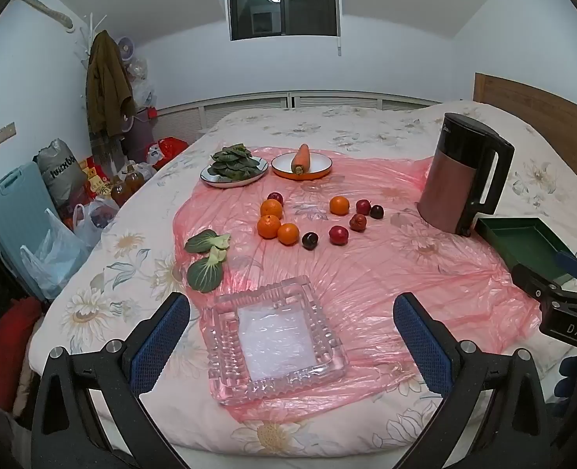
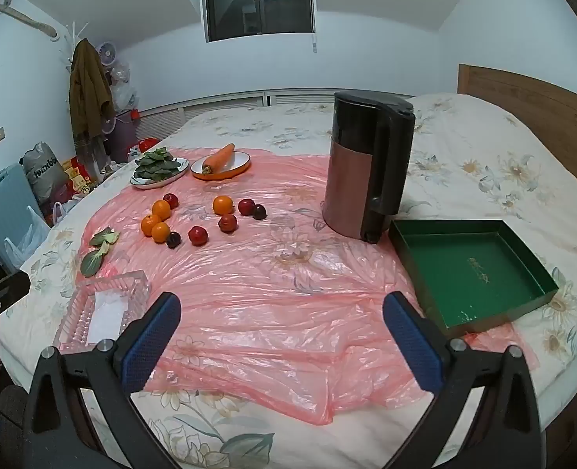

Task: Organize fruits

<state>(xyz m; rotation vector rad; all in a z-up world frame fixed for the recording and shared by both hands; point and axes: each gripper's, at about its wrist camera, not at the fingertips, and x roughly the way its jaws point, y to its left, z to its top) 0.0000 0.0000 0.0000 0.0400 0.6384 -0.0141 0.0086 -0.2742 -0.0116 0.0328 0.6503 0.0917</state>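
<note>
Both tongs, left tongs (image 1: 291, 326) and right tongs (image 2: 282, 324), gape empty; oranges (image 1: 269, 226) wait at twelve o'clock, unsorted.

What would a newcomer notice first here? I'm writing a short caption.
Probably the pink plastic sheet spread over the flowered bed, with oranges and small red and dark fruits scattered in its middle. Next, the tall kettle at the right beside an empty green box, and the clear glass tray near the front.

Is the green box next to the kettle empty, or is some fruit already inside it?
Empty. The green box shows only its bare green floor with a small gold mark; no fruit lies inside.
</note>
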